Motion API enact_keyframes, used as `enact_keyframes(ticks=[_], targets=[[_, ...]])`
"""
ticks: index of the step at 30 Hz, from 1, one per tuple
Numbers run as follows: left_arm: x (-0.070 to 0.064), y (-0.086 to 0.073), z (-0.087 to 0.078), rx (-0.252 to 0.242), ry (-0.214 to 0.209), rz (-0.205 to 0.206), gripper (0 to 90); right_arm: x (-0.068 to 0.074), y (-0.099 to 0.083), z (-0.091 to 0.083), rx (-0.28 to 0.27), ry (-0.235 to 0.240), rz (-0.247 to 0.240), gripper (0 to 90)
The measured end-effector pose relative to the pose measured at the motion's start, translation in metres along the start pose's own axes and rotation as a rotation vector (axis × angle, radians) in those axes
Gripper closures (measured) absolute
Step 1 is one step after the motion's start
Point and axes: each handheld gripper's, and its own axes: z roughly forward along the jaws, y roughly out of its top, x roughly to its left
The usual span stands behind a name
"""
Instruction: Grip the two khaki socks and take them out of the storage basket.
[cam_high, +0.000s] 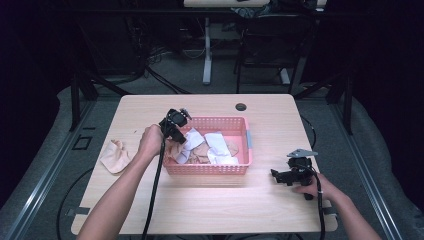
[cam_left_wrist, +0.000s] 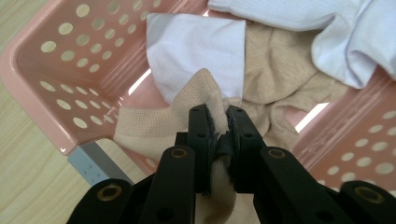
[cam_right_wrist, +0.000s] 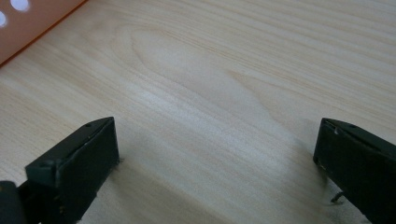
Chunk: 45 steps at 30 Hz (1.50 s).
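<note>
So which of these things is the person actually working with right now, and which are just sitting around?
In use:
- left gripper, jaws shut on a beige sock
- pink basket holding the other beige and white socks
- beige sock on the table, left of the basket, seemingly already taken out

Lying about:
- right gripper, open, resting on the table
- table's cable hole

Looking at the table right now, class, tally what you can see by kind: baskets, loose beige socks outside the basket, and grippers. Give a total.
Pink baskets: 1, the basket at mid-table.
Beige socks lying outside the basket: 1, the loose sock on the table's left.
Grippers: 2, the left gripper shut on a beige sock at the basket's edge, and the right gripper open over bare wood.
Total: 4.
</note>
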Motion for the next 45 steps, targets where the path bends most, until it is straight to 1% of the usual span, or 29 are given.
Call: enact_keyframes(ticks=[2, 5, 10, 12, 13, 18, 19, 24, 27, 30, 31, 34, 35, 45], targets=[[0.001, 0.001, -0.005, -0.013, -0.002, -0.008, 81.2, 0.000, 0.000, 0.000, -0.003, -0.001, 0.003, 0.0], [0.002, 0.003, -0.012, -0.021, 0.005, 0.001, 81.2, 0.000, 0.000, 0.000, -0.003, 0.000, 0.003, 0.0], [0.002, 0.006, -0.026, -0.046, -0.002, -0.001, 81.2, 0.000, 0.000, 0.000, -0.003, 0.000, 0.003, 0.0], [0.002, 0.007, -0.031, -0.048, 0.006, 0.006, 81.2, 0.000, 0.000, 0.000, -0.003, -0.002, 0.002, 0.0], [0.003, 0.007, -0.032, -0.050, 0.001, 0.009, 81.2, 0.000, 0.000, 0.000, -0.001, -0.001, 0.004, 0.0], [0.006, 0.009, -0.043, -0.065, -0.002, 0.002, 81.2, 0.000, 0.000, 0.000, -0.003, -0.001, 0.002, 0.0], [0.007, 0.009, -0.046, -0.062, 0.004, 0.009, 81.2, 0.000, 0.000, 0.000, -0.003, 0.000, 0.003, 0.0], [0.010, 0.010, -0.060, -0.079, 0.008, 0.010, 81.2, 0.000, 0.000, 0.000, -0.001, 0.000, 0.004, 0.0], [0.012, 0.010, -0.069, -0.090, 0.018, 0.011, 81.2, 0.000, 0.000, 0.000, -0.003, 0.000, 0.003, 0.0], [0.015, 0.008, -0.077, -0.097, 0.026, 0.009, 81.1, 0.000, 0.000, 0.000, -0.003, 0.000, 0.003, 0.0], [0.016, 0.006, -0.081, -0.106, 0.027, 0.001, 81.1, 0.000, 0.000, 0.000, -0.003, -0.001, 0.003, 0.0], [0.021, 0.002, -0.088, -0.115, 0.031, -0.010, 81.1, 0.000, 0.000, 0.000, -0.003, -0.001, 0.003, 0.0], [0.023, 0.001, -0.090, -0.113, 0.038, -0.011, 81.1, 0.000, 0.000, 0.000, -0.003, -0.002, 0.003, 0.0], [0.039, -0.015, -0.108, -0.130, 0.059, -0.048, 81.0, 0.000, 0.000, 0.000, -0.003, -0.001, 0.003, 0.0]])
